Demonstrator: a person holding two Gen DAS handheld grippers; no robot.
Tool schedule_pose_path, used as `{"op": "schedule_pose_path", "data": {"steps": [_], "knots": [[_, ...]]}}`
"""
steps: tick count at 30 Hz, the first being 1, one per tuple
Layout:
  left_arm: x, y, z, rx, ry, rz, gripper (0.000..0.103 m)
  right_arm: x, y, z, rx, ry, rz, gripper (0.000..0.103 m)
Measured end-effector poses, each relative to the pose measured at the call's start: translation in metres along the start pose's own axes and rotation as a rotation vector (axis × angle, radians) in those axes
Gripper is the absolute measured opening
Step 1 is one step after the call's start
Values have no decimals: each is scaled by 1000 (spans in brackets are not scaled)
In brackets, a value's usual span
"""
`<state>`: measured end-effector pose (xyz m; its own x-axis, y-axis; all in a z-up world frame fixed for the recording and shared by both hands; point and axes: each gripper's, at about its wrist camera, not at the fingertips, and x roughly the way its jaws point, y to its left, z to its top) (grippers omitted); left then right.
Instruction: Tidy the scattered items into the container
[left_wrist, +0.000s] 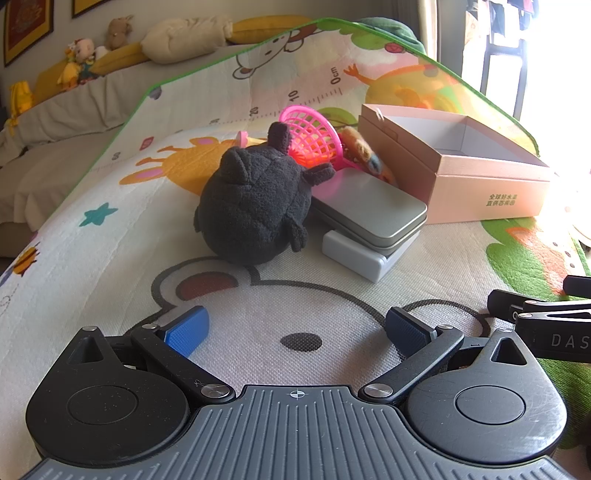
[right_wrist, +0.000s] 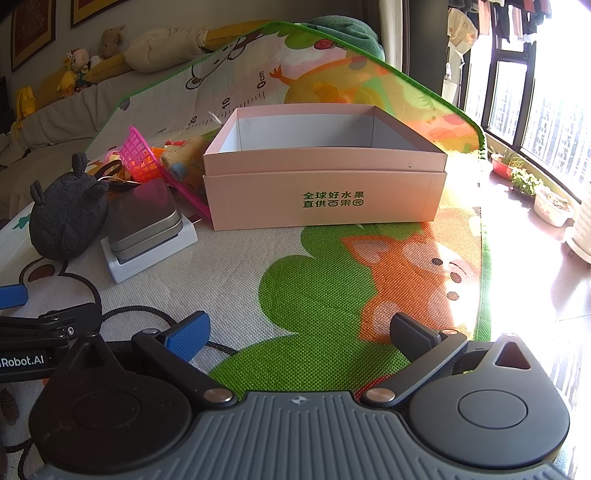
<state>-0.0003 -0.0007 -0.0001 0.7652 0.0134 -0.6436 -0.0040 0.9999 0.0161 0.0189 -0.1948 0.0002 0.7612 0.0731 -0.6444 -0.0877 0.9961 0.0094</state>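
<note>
A pink cardboard box (right_wrist: 325, 192) stands open and empty on the play mat; it also shows in the left wrist view (left_wrist: 480, 184). To its left lie a black plush toy (left_wrist: 251, 206), a grey metal tin (left_wrist: 373, 206) on a white block (left_wrist: 354, 254), a pink plastic basket (left_wrist: 314, 136) and an orange plush toy (left_wrist: 362, 147). My left gripper (left_wrist: 295, 328) is open and empty, a short way in front of the plush toy. My right gripper (right_wrist: 299, 332) is open and empty, in front of the box.
A colourful play mat (right_wrist: 332, 295) covers the floor and curls up at the back. A sofa with cushions and soft toys (left_wrist: 110, 55) stands behind. Plant pots (right_wrist: 546, 206) sit by the window on the right. A black cord (right_wrist: 147, 314) lies on the mat.
</note>
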Motion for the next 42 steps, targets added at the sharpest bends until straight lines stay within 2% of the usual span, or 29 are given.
{"op": "schedule_pose_path", "data": {"steps": [42], "knots": [[-4, 3, 2, 7, 8, -7, 103, -4, -2, -1, -17, 14, 17, 103]]}}
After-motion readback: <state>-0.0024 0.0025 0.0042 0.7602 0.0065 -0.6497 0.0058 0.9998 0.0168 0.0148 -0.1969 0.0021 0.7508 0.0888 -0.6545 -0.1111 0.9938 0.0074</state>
